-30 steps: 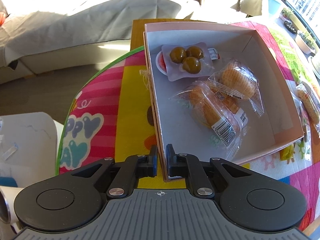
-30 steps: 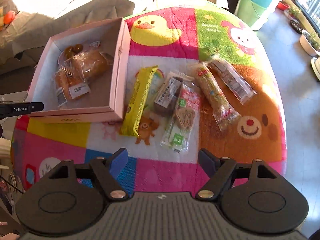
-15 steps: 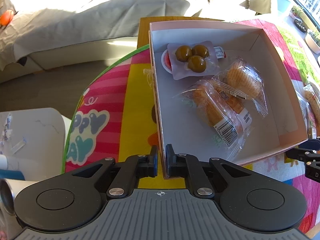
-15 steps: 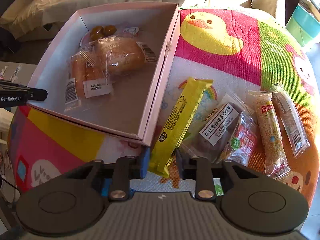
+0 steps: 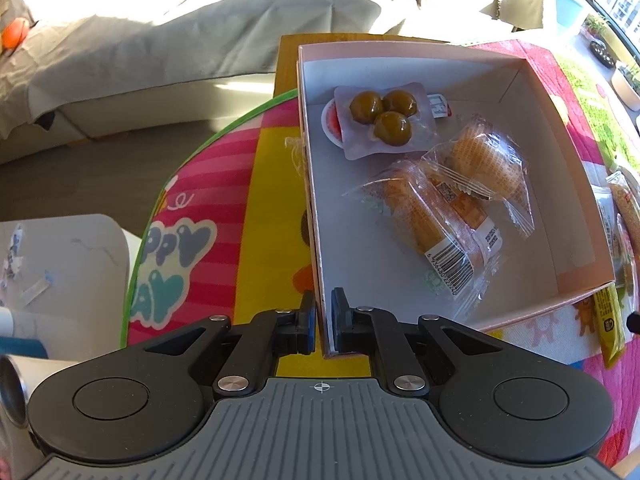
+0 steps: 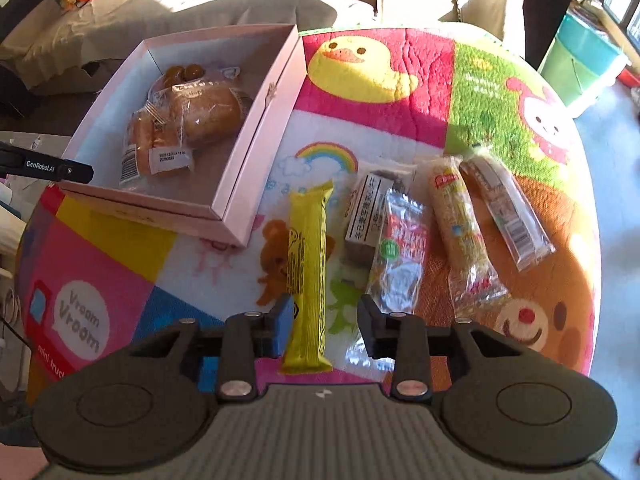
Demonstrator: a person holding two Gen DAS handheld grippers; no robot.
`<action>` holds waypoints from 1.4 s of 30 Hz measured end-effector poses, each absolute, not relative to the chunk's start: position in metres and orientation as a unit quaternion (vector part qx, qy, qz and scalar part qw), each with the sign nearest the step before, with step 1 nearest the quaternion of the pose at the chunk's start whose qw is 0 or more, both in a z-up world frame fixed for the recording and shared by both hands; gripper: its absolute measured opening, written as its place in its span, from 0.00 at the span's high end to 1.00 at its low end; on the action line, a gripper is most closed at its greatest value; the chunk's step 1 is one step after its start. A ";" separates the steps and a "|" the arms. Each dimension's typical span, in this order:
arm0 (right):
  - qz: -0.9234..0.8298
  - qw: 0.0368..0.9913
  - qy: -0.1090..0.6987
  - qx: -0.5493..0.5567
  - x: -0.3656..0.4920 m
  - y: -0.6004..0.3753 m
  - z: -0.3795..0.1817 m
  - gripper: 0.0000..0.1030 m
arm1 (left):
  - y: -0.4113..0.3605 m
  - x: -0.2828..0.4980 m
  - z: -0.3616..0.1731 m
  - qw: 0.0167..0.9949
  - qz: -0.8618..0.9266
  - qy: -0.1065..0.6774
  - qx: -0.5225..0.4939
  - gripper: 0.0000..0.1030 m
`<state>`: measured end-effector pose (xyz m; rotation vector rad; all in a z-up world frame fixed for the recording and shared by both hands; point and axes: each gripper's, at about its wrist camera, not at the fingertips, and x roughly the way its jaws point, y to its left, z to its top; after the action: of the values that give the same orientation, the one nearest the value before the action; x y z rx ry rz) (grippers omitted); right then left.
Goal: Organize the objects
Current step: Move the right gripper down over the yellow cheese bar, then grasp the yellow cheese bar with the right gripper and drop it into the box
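Our left gripper [image 5: 323,320] was clamped shut on the box [image 5: 316,216] wall. Our right gripper [image 6: 326,322] had just been opening its jaws; the yellow bar [image 6: 307,272] lay between them, unpinched, on the table [image 6: 120,264]. Just right of it lay four more snacks [image 6: 448,216]; the box sat ahead-left.

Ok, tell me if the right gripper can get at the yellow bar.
Probably yes: the yellow bar lies uncovered between the jaws of the right gripper; they have just been opening.
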<state>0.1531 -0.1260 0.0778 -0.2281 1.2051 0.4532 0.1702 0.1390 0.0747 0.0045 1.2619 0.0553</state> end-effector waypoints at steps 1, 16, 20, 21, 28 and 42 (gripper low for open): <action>0.212 0.795 0.557 -0.111 0.158 -0.119 0.076 0.67 | 0.139 0.170 0.075 0.807 0.027 0.589 0.003 0.91; 0.206 0.749 0.614 -0.142 0.166 -0.070 0.045 0.79 | 0.138 0.170 0.074 0.810 0.021 0.585 0.010 0.91; 0.193 0.757 0.612 -0.122 0.150 -0.074 0.072 0.79 | 0.144 0.168 0.077 0.810 0.009 0.586 0.001 0.91; 0.190 0.761 0.609 -0.119 0.145 -0.075 0.081 0.79 | 0.145 0.167 0.078 0.810 0.006 0.586 -0.001 0.91; 0.176 0.791 0.573 -0.123 0.108 -0.074 0.161 0.79 | 0.149 0.165 0.077 0.813 -0.010 0.582 -0.008 0.90; 0.170 0.858 0.481 -0.060 0.105 -0.040 0.310 0.79 | 0.157 0.165 0.075 0.813 -0.037 0.581 -0.020 0.88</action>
<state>0.1050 -0.0402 0.3101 -0.1260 1.0100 0.3576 0.1654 0.1569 0.0753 -0.0435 1.2394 -0.0790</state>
